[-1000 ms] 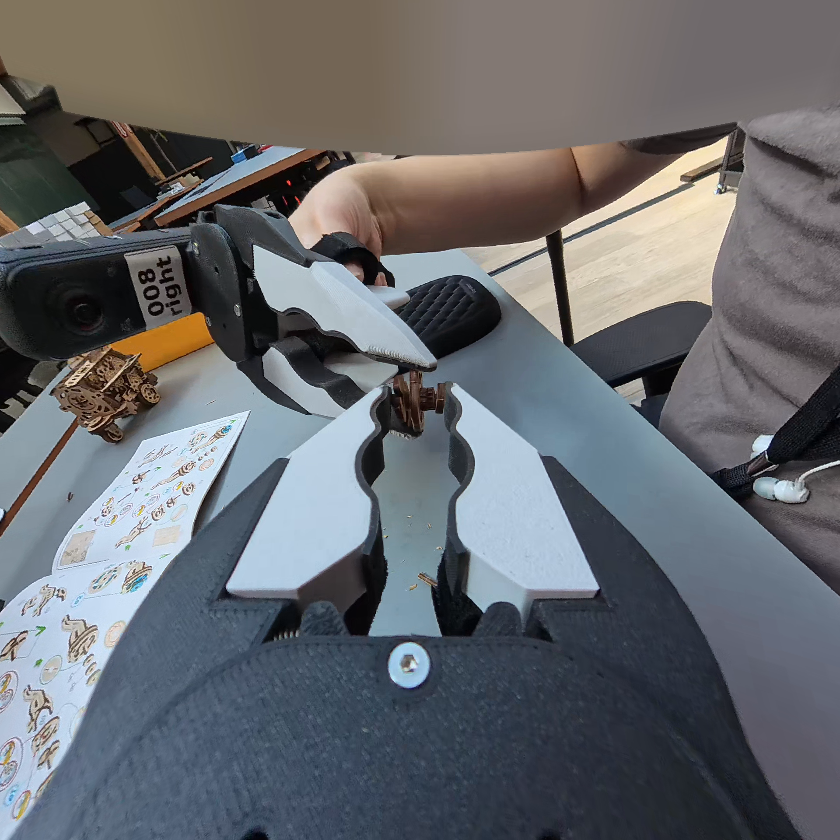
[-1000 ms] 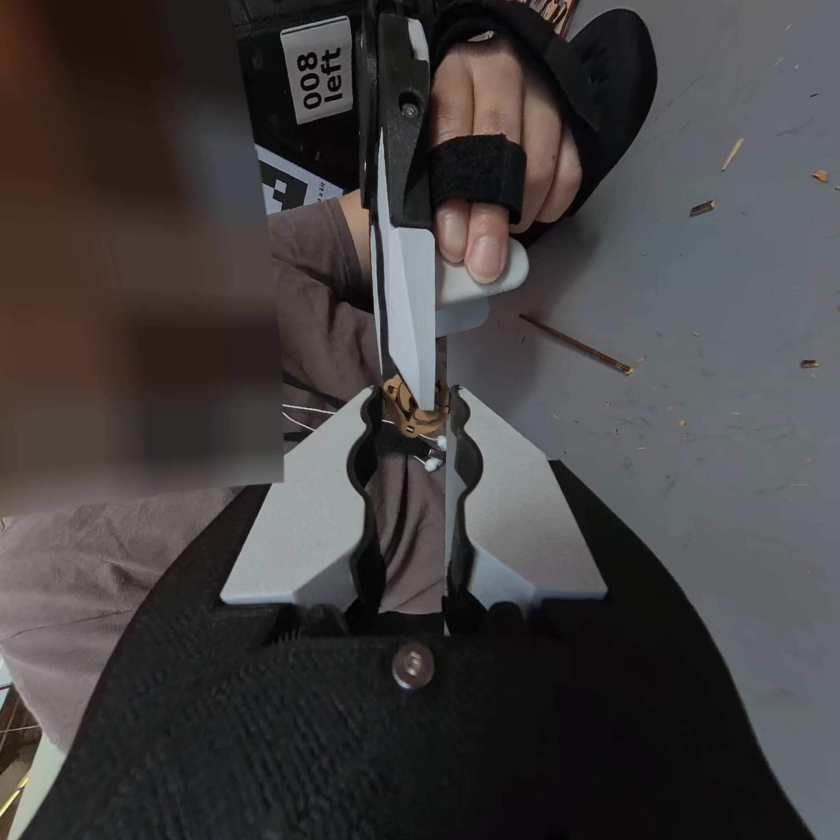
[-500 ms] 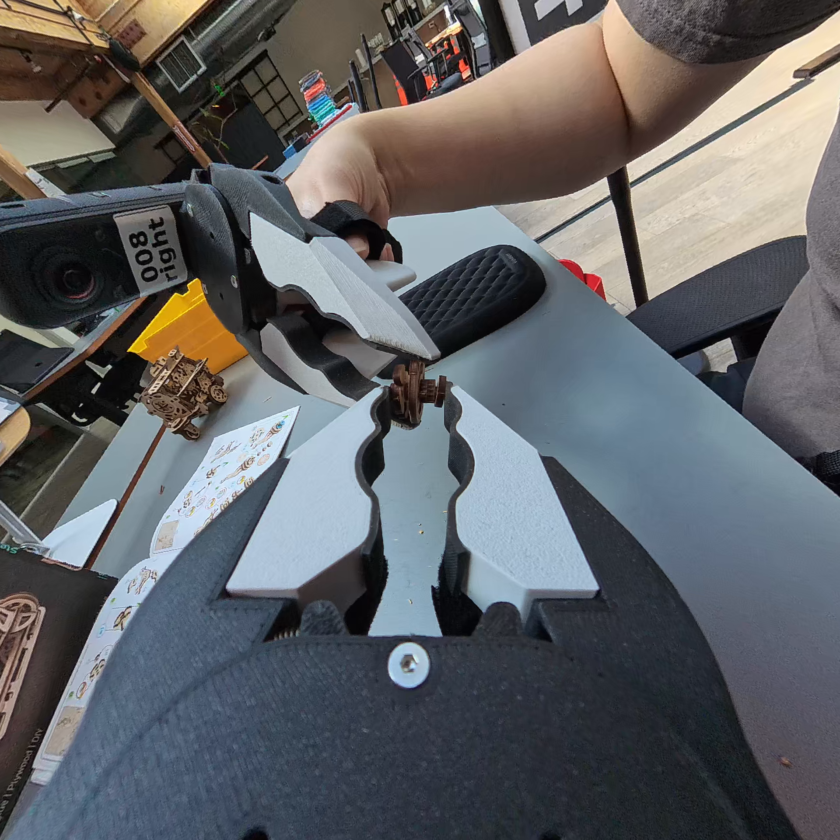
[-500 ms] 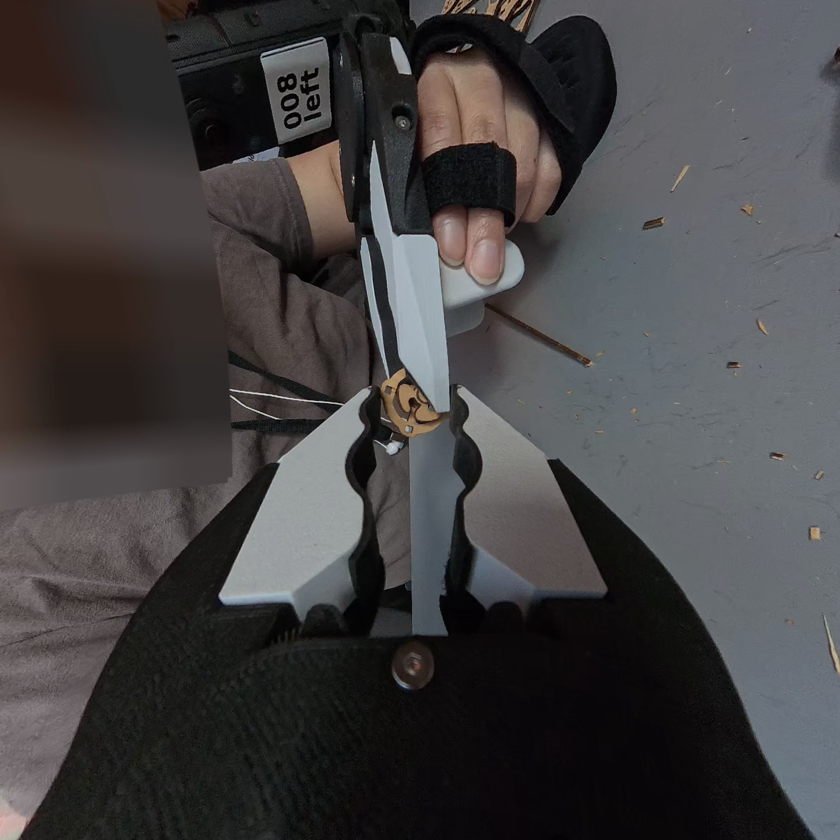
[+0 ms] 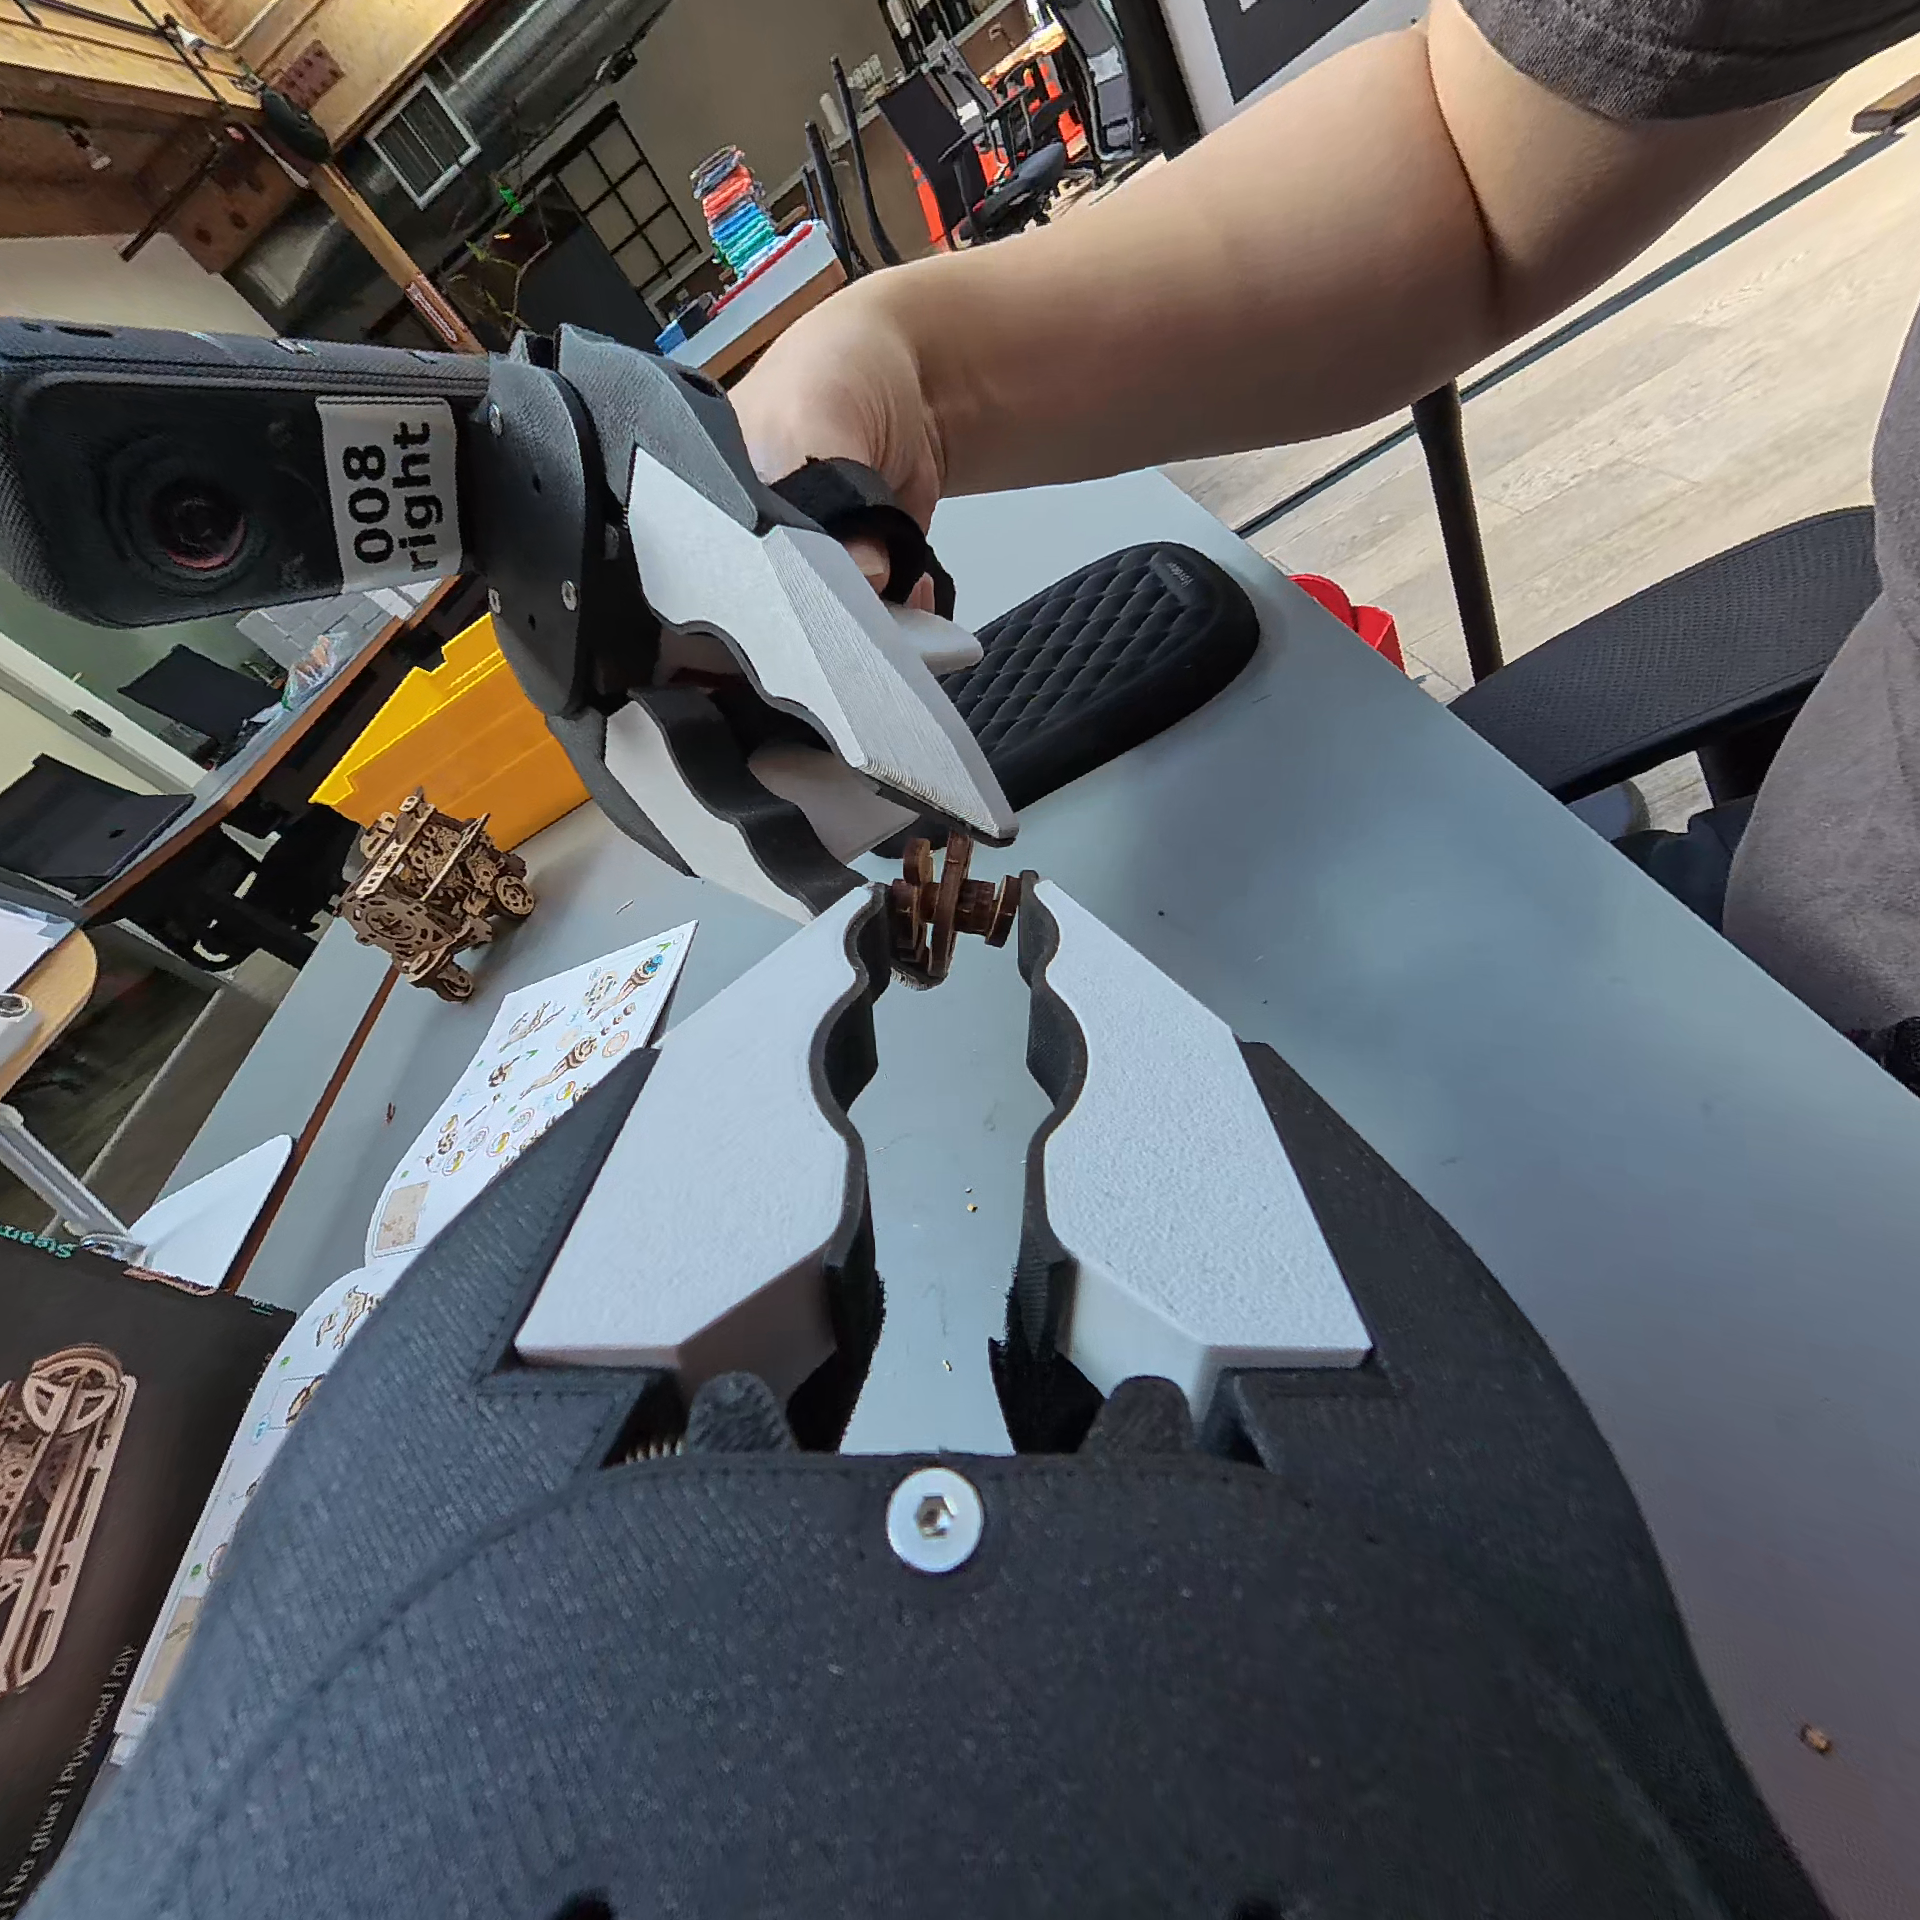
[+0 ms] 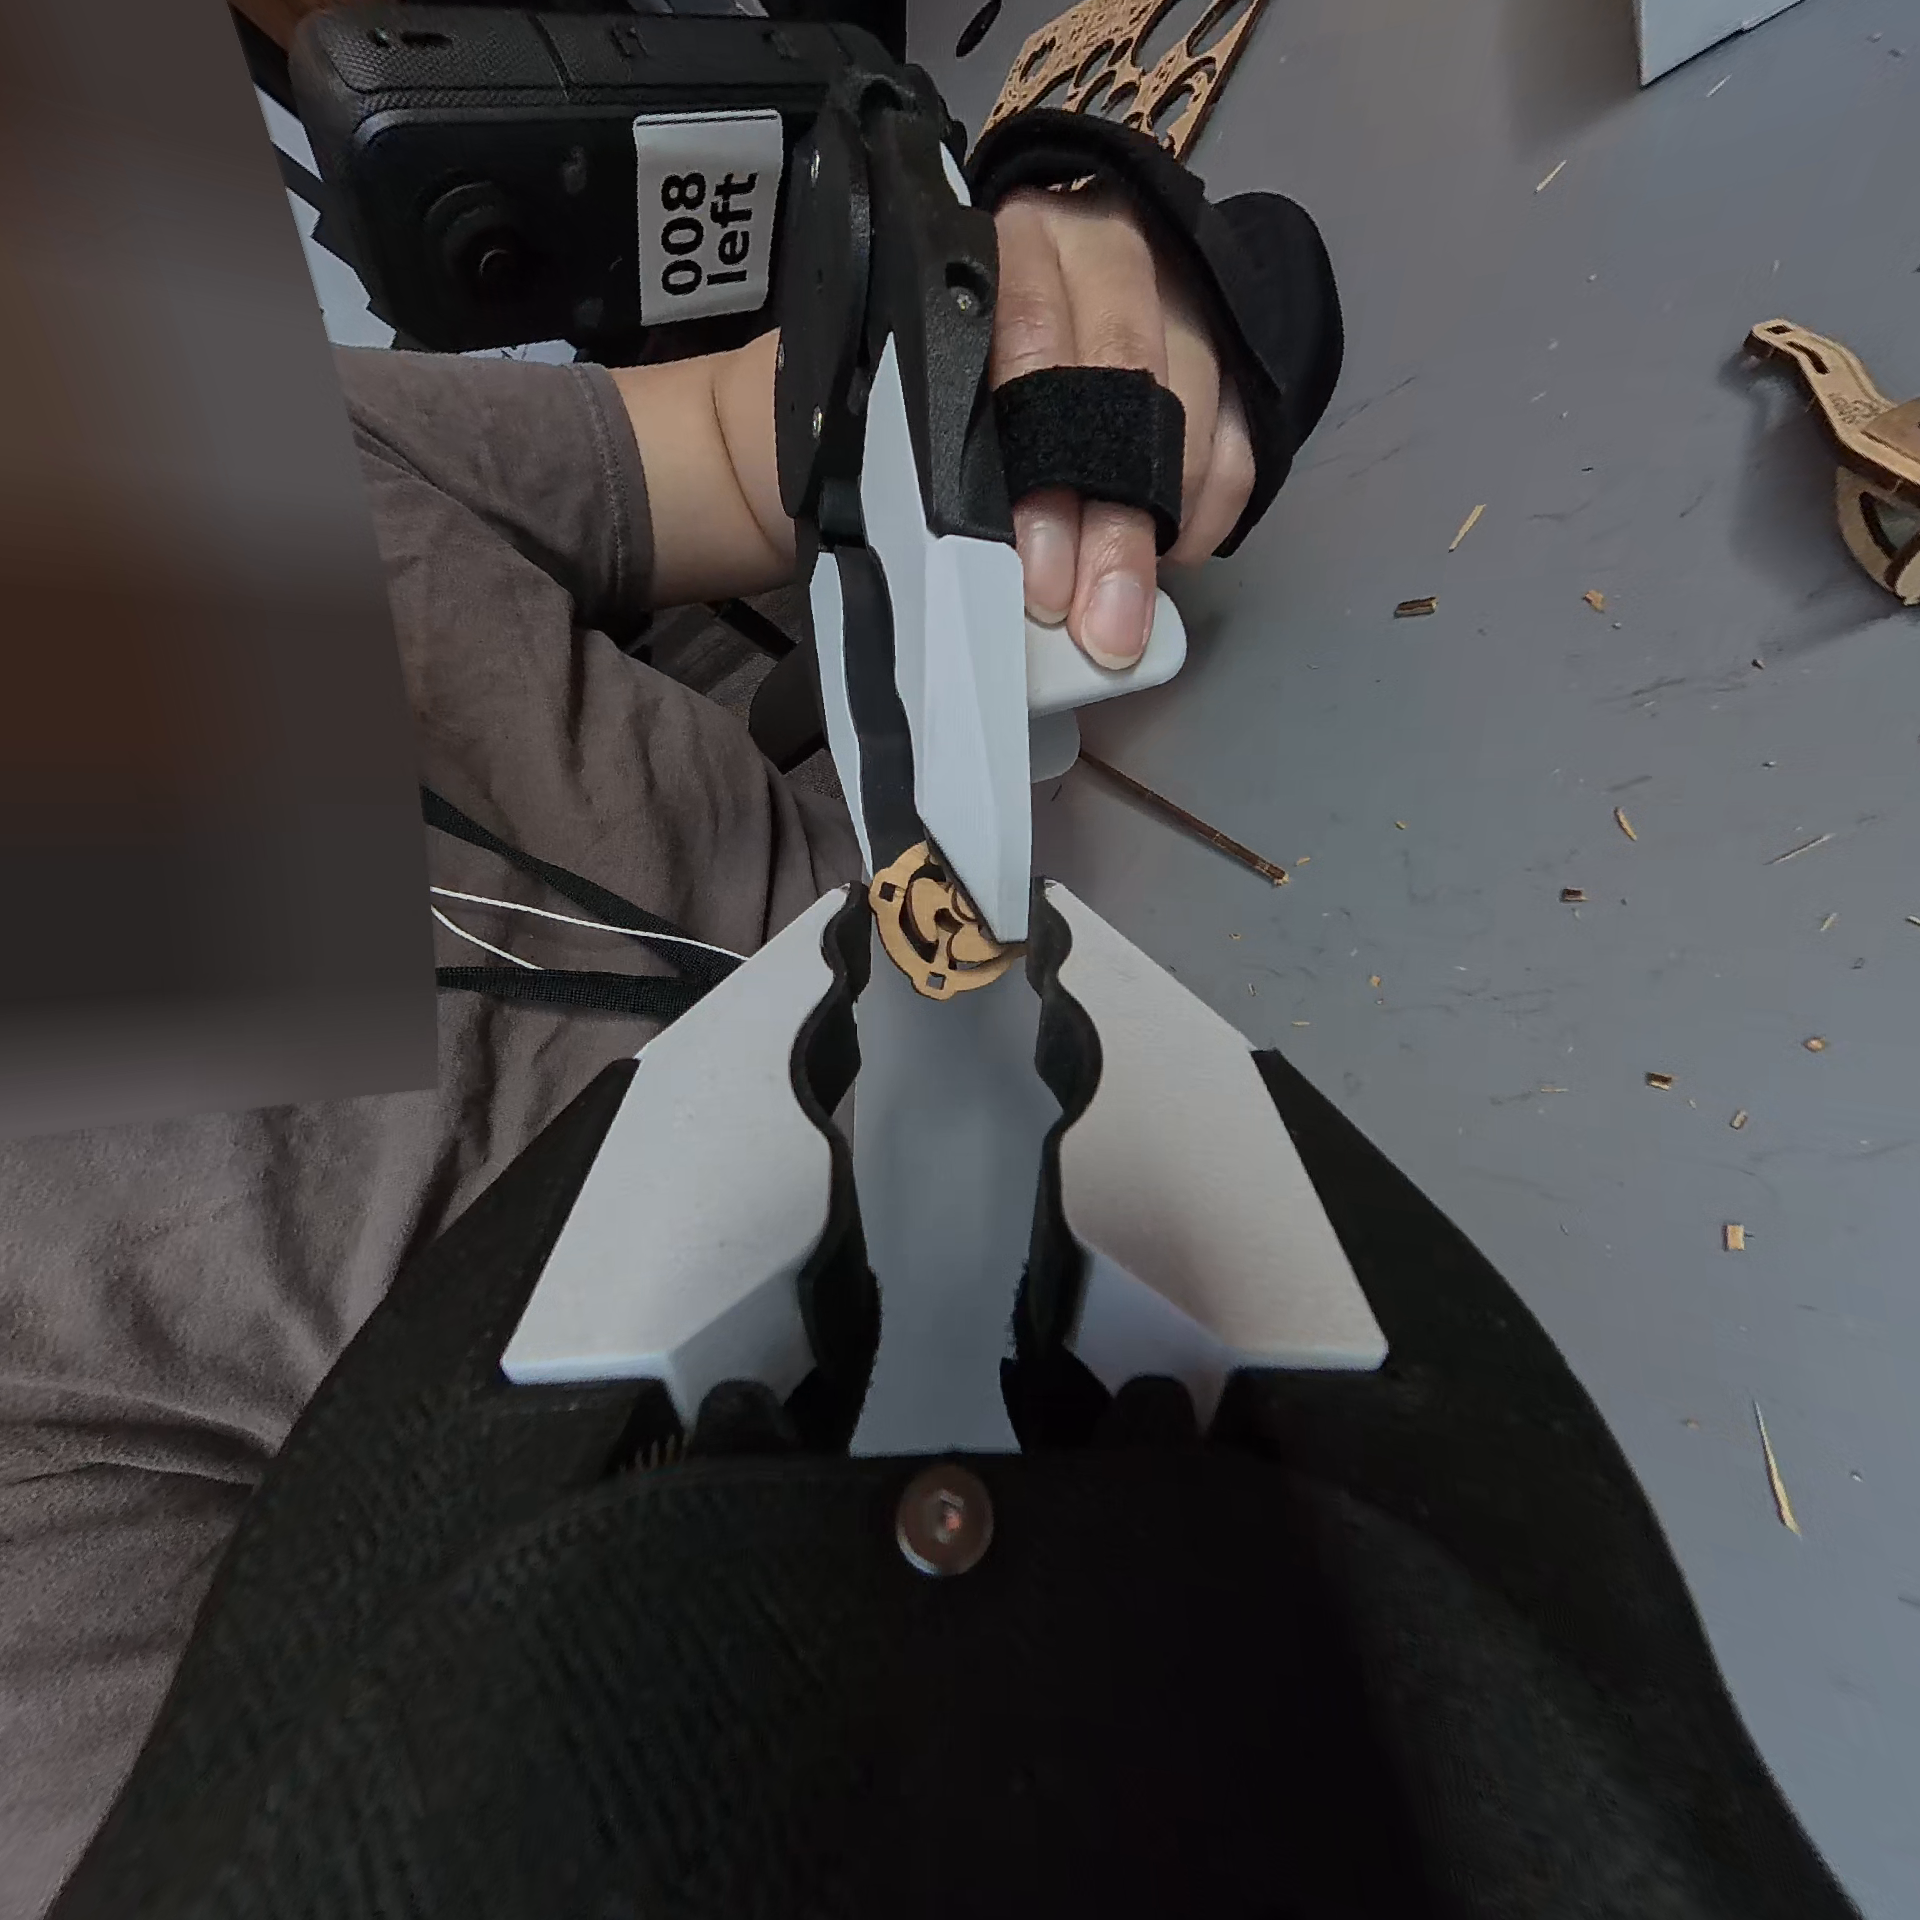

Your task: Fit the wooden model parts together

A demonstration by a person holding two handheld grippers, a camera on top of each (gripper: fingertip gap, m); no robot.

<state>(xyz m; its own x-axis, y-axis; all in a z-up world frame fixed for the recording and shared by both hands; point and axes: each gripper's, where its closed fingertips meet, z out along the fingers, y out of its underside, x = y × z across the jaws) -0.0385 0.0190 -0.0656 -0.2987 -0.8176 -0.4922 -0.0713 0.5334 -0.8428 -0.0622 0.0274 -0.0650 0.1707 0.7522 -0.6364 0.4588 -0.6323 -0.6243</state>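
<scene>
Gripping a small brown wooden gear assembly between the tips of the white-fingered left gripper, held in the air above the grey table. Meeting it from the upper left, the white-fingered right gripper, its tips down on the same assembly; whether those fingers pinch it cannot be told from here. Behind, on the table: a black quilted wrist rest, a finished brown wooden model vehicle, a yellow plastic bin, a printed instruction sheet and a dark kit box at the left edge.

Seen along the right gripper: fingertips closed onto the edges of the assembly's round pale disc, clamping it. Coming down from above, the left gripper, its fingers nearly together and clenched on the same piece, worked by a hand in a black strap. On the table to the right: a punched-out plywood sheet, a loose curved wooden part, a thin wooden stick and scattered wood chips.
</scene>
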